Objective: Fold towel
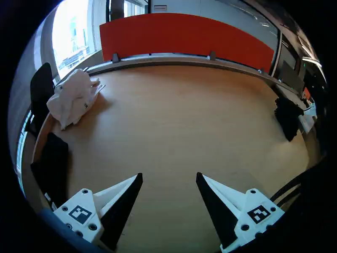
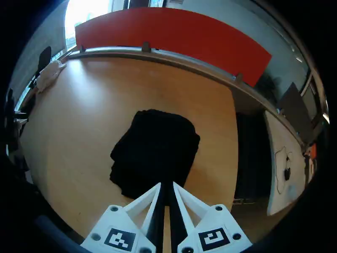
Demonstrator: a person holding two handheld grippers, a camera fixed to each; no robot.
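Note:
A black towel [image 2: 156, 152] lies folded in a thick stack on the wooden table [image 2: 84, 109], near its right edge. My right gripper [image 2: 167, 186] is at the towel's near edge, its fingers almost together and pinching the cloth. In the left gripper view the same black towel [image 1: 288, 116] shows far off at the right. My left gripper [image 1: 169, 179] hovers open over bare wood [image 1: 177, 122] with nothing between its fingers.
A crumpled white cloth [image 1: 73, 97] sits at the table's far left corner, also seen as the white cloth [image 2: 48, 74]. A red partition [image 1: 185, 36] runs along the back edge. A black chair [image 1: 42, 90] stands to the left. Another desk [image 2: 286, 168] stands beyond a gap on the right.

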